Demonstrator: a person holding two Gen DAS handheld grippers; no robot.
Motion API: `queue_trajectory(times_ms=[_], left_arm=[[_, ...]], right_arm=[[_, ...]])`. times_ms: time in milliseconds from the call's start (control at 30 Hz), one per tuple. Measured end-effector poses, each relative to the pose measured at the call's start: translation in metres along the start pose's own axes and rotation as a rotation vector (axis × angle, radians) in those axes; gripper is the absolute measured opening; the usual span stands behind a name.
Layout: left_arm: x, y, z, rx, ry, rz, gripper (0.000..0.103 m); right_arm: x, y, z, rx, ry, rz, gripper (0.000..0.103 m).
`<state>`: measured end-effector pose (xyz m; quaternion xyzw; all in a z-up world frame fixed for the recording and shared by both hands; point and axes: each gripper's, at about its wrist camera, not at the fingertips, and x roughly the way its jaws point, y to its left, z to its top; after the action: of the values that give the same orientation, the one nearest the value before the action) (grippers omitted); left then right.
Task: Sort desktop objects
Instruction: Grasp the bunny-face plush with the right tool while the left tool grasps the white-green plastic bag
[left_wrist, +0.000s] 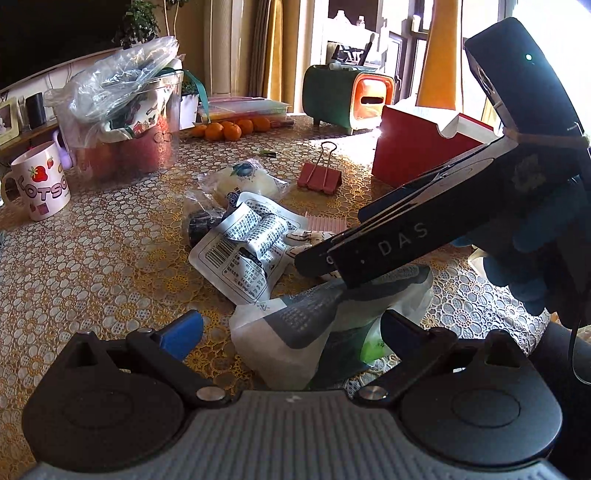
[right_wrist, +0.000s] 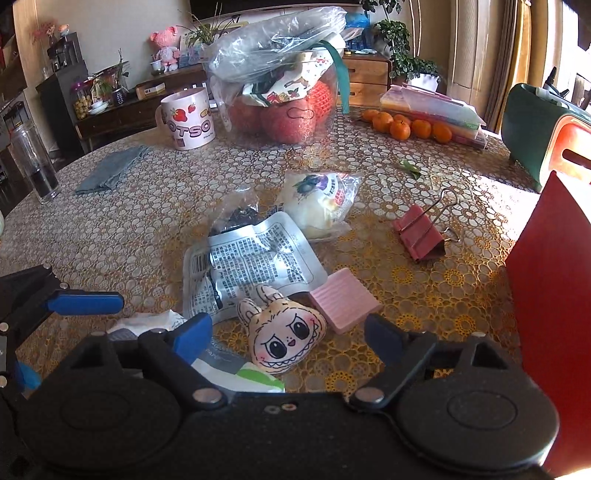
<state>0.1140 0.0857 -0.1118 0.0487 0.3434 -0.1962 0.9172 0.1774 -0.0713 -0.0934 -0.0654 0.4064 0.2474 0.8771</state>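
Note:
In the left wrist view my left gripper is open low over the table, with a white, grey and green packet lying between its fingers, untouched. The right gripper's black body crosses just above that packet, held by a blue-gloved hand. In the right wrist view my right gripper is open around a small plush toy face, with gaps on both sides. A pink ridged block lies beside the toy and a silver printed packet behind it. A pink binder clip sits further right.
A wrapped bun and a dark snack bag lie behind the packets. Further back stand a strawberry mug, a clear tub of apples, tangerines and a grey cloth. A red box walls the right side.

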Motion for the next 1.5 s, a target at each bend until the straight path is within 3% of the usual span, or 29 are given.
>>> queue_trajectory(times_ms=[300,500,1067,1233,1500], left_arm=[[0.011,-0.006,-0.002,-0.015,0.009,-0.034,0.101],[0.013,-0.011,-0.008,-0.008,0.030,-0.037,0.086],[0.005,-0.021,-0.011,-0.057,0.026,0.002,0.064],[0.001,-0.021,-0.012,-0.091,0.029,0.006,0.058],[-0.011,-0.030,-0.014,-0.112,0.028,0.028,0.057]], right_arm=[[0.019,0.001,-0.002,0.001,0.035,-0.013,0.081],[0.020,0.002,-0.006,-0.001,0.038,-0.022,0.078],[0.013,-0.005,-0.009,0.072,0.019,-0.060,0.049],[0.007,-0.007,-0.012,0.095,0.010,-0.062,0.046],[-0.023,-0.016,-0.018,0.101,-0.044,-0.066,0.046]])
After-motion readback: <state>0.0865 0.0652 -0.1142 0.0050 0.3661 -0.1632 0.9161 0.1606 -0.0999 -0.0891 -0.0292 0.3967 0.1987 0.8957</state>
